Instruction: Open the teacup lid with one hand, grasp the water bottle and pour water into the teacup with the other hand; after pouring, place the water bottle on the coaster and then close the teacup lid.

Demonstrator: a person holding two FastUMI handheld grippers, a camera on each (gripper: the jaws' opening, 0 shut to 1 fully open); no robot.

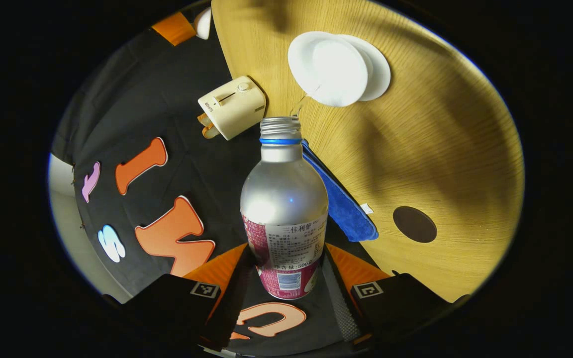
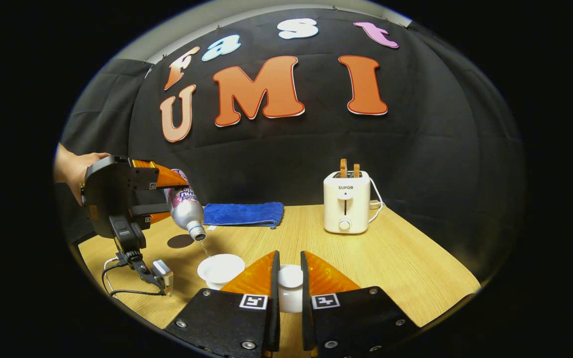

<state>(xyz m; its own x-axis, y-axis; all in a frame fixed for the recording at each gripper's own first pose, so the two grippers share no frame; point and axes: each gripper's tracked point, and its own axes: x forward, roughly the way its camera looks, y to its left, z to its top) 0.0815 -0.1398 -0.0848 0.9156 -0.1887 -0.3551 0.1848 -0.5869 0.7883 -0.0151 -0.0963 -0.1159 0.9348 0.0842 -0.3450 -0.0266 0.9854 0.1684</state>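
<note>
My left gripper [image 1: 286,268] is shut on a silver water bottle [image 1: 284,199] with a red label. The bottle is uncapped and tipped mouth-down over the white teacup [image 1: 338,67], and a thin stream of water runs from its mouth. In the right gripper view, the left gripper [image 2: 179,199] holds the tilted bottle [image 2: 185,209] above the open teacup [image 2: 220,268], with a hand behind it. My right gripper [image 2: 289,256] is shut on the white teacup lid [image 2: 290,281], held just right of the cup. The dark round coaster [image 1: 414,224] lies bare on the table, also seen as the coaster [image 2: 180,241] beyond the cup.
A folded blue cloth [image 2: 243,214] lies at the back of the wooden table [image 2: 406,268]. A white toaster [image 2: 346,201] with two slices stands at the back right. A cable with a small box [image 2: 162,276] trails on the table below the left gripper.
</note>
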